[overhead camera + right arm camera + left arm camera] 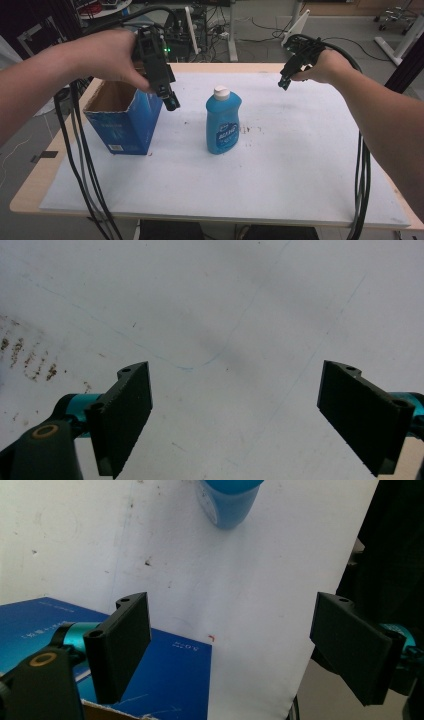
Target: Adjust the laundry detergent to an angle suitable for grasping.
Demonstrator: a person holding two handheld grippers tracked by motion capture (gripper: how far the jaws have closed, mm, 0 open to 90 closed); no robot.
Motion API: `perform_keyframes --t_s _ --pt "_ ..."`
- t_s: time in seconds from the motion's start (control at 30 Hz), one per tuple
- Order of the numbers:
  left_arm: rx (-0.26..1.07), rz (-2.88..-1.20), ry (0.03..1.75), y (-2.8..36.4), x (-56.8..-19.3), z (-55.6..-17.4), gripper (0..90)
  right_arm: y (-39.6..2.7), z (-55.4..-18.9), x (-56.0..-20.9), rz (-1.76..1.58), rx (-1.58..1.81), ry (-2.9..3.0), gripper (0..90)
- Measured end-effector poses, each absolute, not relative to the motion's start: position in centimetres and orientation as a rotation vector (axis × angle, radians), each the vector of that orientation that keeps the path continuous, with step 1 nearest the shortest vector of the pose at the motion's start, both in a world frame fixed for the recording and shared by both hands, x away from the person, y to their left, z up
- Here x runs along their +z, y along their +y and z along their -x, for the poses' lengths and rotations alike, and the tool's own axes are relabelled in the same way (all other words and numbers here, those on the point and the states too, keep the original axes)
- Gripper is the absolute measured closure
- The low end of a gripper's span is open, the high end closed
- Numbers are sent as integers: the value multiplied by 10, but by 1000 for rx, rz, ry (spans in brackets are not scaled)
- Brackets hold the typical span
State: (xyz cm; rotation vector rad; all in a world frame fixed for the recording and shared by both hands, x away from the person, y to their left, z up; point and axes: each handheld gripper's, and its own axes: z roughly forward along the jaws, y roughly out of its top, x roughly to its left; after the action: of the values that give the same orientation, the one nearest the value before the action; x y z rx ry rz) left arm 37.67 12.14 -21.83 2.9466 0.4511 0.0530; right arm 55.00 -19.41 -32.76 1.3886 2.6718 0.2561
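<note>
Bottle point(223, 121): blue, middle of frame, stands straight up, white cap on top.
Box point(126, 117): blue, left of bottle, top open.
Left gripper point(170, 102): jaws wide apart, above box.
Right gripper point(284, 83): jaws wide apart, upper right.

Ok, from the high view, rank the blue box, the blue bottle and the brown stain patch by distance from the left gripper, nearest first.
1. Blue box: right beside and below the left gripper, at the table's left.
2. Blue bottle: upright at the table's middle, to the gripper's right.
3. Brown stain patch: on the white mat just past the bottle's right side.
</note>
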Motion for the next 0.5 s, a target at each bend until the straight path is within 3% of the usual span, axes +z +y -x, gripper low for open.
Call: perform_keyframes --t_s 0.5 --pt "55 -2949 450 122 -218 -375 167 -195 -550 -327 -1390 263 2674 136"
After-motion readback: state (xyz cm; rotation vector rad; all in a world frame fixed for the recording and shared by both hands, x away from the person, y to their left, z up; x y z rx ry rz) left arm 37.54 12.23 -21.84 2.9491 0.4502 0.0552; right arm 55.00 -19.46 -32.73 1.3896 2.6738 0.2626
